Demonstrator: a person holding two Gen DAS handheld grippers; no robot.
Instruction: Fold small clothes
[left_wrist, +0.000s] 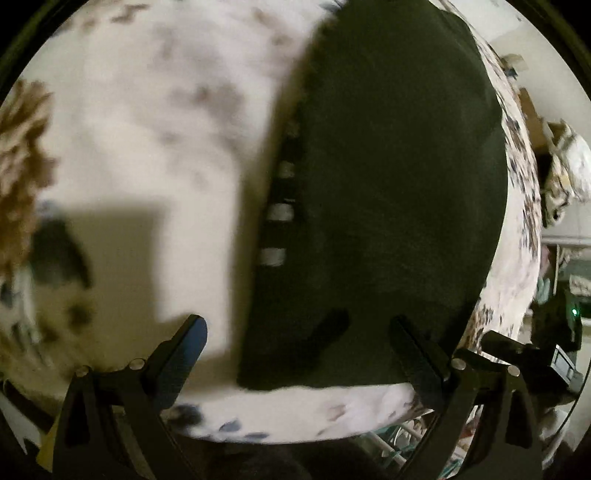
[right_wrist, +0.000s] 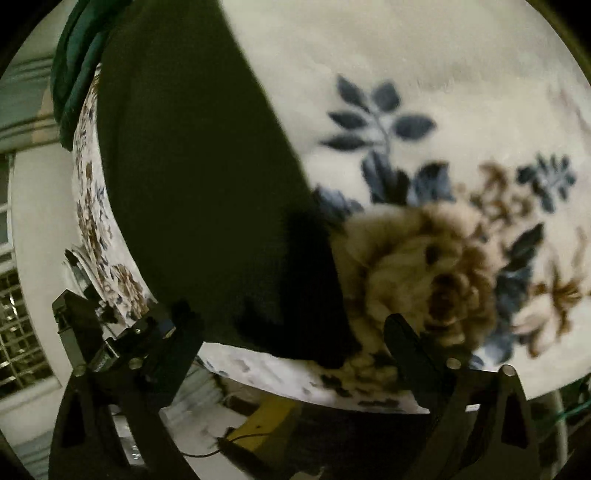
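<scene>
Two tools hang over one dark garment (left_wrist: 388, 192) that lies flat on a counter covered by a floral cloth (left_wrist: 155, 122), and the coming move turns on how that garment's near hem sits between them. Seen from the left wrist, the garment runs as a long strip away from the camera, its long axis going from the near edge of the counter toward the far side, and its near hem lies just ahead of the left tool (left_wrist: 299, 328), whose fingers stand wide apart with nothing between them. That tool straddles the hem's left corner: one finger sits over bare floral cloth, the other over dark fabric. From the right wrist, the same garment (right_wrist: 192, 177) fills the left half of the view, and its near right corner falls between the fingers of the right tool (right_wrist: 291, 325), which are also spread and hold nothing. Each tool is thus nearer its own corner of the hem, and neither touches the fabric as far as the blurred views allow. A likely next step is to pinch both corners and carry the hem along the long axis toward the far end.
</scene>
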